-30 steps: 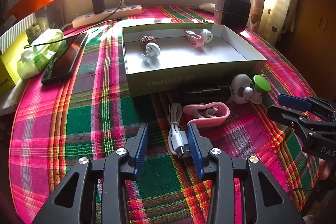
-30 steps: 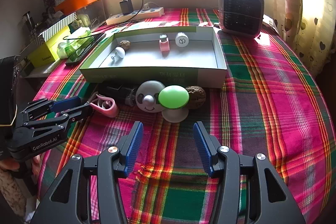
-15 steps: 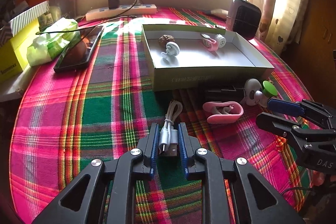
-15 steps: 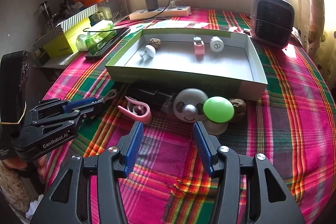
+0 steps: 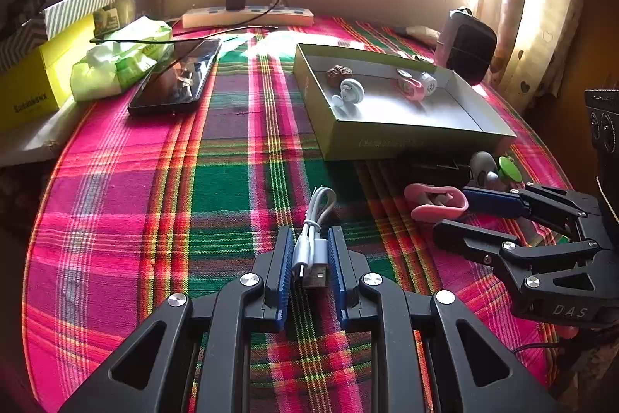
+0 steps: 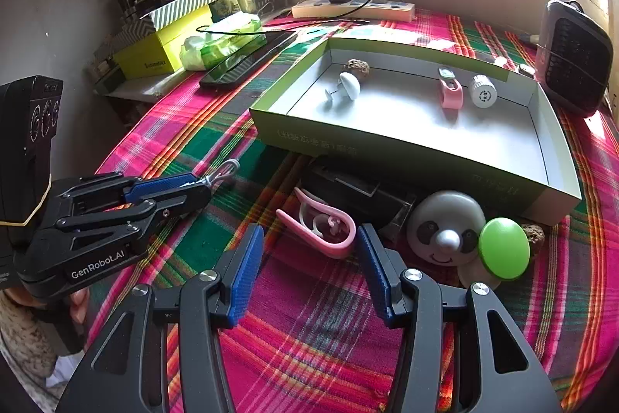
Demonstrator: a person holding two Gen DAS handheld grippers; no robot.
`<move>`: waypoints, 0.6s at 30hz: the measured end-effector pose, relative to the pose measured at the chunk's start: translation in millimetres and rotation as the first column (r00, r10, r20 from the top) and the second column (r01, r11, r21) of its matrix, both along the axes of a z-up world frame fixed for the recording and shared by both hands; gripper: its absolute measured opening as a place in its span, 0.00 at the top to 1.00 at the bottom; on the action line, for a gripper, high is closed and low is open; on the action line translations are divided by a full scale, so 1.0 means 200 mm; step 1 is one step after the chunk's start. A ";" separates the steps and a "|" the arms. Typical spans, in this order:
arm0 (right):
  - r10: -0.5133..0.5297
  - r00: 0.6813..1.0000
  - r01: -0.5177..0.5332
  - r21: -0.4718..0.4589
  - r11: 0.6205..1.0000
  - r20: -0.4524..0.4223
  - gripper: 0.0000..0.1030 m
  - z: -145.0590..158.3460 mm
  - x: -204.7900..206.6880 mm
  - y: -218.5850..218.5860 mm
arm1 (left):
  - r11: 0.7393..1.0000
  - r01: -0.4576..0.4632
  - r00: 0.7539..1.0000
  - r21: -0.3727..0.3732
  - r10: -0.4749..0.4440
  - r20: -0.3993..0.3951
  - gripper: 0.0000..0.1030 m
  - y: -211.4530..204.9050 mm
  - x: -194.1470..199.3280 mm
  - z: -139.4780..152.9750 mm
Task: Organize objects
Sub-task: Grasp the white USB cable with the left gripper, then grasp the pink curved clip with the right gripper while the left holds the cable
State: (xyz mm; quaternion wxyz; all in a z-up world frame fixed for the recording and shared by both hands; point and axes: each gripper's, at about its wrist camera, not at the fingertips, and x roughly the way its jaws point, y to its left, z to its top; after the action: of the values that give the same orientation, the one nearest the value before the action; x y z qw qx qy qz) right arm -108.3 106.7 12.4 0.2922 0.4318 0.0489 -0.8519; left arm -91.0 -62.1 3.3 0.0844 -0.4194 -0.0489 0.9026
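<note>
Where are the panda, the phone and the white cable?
panda (image 6: 445, 233), right wrist view, on its face.
phone (image 5: 176, 78), left wrist view, middle of its dark screen.
white cable (image 5: 309, 250), left wrist view, on the bundle between the left gripper's fingers.

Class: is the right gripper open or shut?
Open: the right gripper has blue fingers spread either side of the pink clip, not touching.

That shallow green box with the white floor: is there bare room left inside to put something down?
Yes. The shallow green box has its near and right floor bare. The far end is crowded: brown walnut, white mushroom hook, pink clip, white round cap.
</note>
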 end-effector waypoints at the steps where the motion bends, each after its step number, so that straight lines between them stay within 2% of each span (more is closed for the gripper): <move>1: 0.012 1.000 -0.012 -0.009 1.000 0.006 0.50 0.00 0.01 0.00 | 1.000 -0.001 1.000 0.000 0.001 0.000 0.83 0.00 0.00 0.00; 6: 0.075 0.997 -0.074 -0.026 0.997 0.028 0.50 -0.01 0.04 -0.03 | 1.000 0.004 1.000 0.010 -0.004 0.001 0.83 -0.01 -0.01 0.00; 10: 0.078 0.997 -0.078 -0.016 0.997 0.026 0.50 -0.01 0.04 -0.04 | 1.000 0.006 1.000 0.010 -0.006 0.001 0.83 -0.01 -0.01 0.00; 13: 0.047 0.999 -0.047 0.033 0.998 0.001 0.50 -0.01 0.03 -0.05 | 1.000 0.009 1.000 0.004 -0.009 0.001 0.83 -0.01 -0.01 0.00; 18: 0.066 0.997 -0.061 0.112 0.992 -0.045 0.50 -0.03 0.02 -0.12 | 1.000 0.021 1.000 -0.004 -0.021 0.002 0.79 0.00 -0.03 0.00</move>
State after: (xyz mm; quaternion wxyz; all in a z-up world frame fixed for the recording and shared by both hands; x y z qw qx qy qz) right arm -104.1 83.1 7.3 0.2936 0.4247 0.1167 -0.8484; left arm -97.1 -61.3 3.4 0.0932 -0.4211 -0.0428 0.9012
